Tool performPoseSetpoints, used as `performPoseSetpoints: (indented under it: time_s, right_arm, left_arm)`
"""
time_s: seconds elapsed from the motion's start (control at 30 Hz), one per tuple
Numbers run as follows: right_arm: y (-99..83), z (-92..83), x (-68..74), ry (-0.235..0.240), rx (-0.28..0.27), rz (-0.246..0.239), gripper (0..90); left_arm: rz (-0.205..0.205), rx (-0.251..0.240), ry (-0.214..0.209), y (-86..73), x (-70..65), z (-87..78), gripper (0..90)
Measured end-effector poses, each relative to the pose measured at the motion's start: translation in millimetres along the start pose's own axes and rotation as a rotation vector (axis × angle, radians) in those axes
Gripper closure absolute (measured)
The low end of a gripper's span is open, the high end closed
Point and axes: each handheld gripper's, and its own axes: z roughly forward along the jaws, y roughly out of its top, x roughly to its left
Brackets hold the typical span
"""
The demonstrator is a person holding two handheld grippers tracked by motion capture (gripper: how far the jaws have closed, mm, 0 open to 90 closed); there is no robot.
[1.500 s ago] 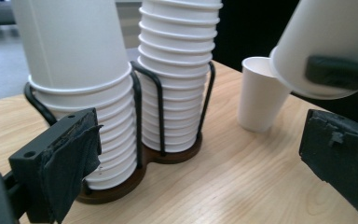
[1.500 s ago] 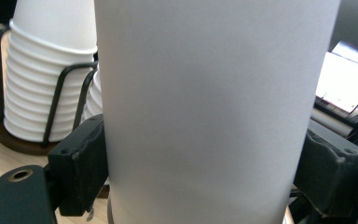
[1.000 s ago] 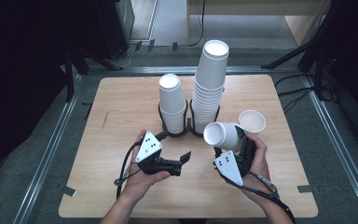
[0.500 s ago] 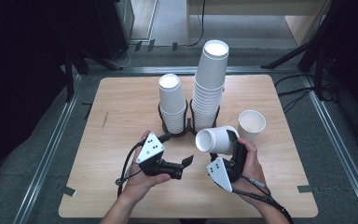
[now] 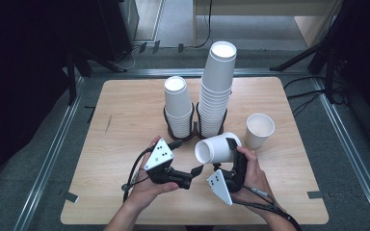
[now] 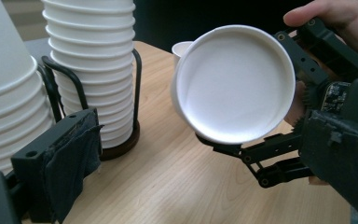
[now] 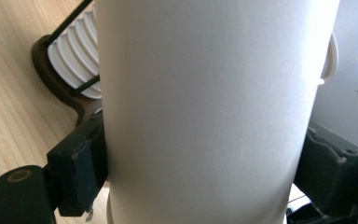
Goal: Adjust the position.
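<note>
Both pads of the right gripper (image 5: 227,153) press on the wall of a white paper cup (image 5: 217,147), one each side, jaws spread to the cup's width; right gripper view shows the grip clearly. Cup is held on its side above the table (image 5: 125,110), closed base turned toward the left gripper (image 5: 193,174), just in front of the two racked cup stacks: short stack (image 5: 178,105) & tall stack (image 5: 217,86). Left gripper's jaws stand apart w/ nothing between them, just beside the cup's base end. A single upright cup (image 5: 259,130) stands to the right, near the tall stack. Step in hand looks like a handover or a two-gripper reorient of the held cup. Next move prob. calls for the left jaws to close on the base end w/o crushing the thin wall, before the right lets go.
</note>
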Motion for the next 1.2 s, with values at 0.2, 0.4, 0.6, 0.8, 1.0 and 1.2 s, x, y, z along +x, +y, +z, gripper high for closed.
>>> performPoseSetpoints:
  time_s: [0.2, 0.4, 0.6, 0.8, 1.0, 1.2]
  right_arm:
    - [2.0, -0.8, 1.9, 0.006, -0.011, -0.015, 13.8]
    - [4.2, -2.4, 6.3, 0.021, -0.029, -0.035, 13.8]
    - [7.1, -4.3, 9.1, 0.038, -0.049, -0.051, 13.8]
    - [9.6, -5.4, 11.3, 0.046, -0.061, -0.056, 13.7]
    - [11.3, -7.0, 13.8, 0.062, -0.081, -0.074, 13.7]
    - [13.2, -8.2, 14.7, 0.066, -0.094, -0.081, 13.7]
  left_arm:
    - [0.006, 0.014, -0.02, -0.7, -2.6, 2.0, 0.0]
    - [-0.003, 0.015, -0.038, -0.8, -3.8, 2.9, 0.0]
    - [-0.007, 0.017, -0.037, -1.5, -3.4, 3.6, 1.3]
    - [-0.002, 0.025, -0.046, -2.2, -5.7, 5.3, 1.3]
    - [-0.01, 0.027, -0.062, -2.5, -6.1, 6.1, 1.4]
    - [-0.025, 0.028, -0.07, -2.8, -6.4, 6.5, 4.2]
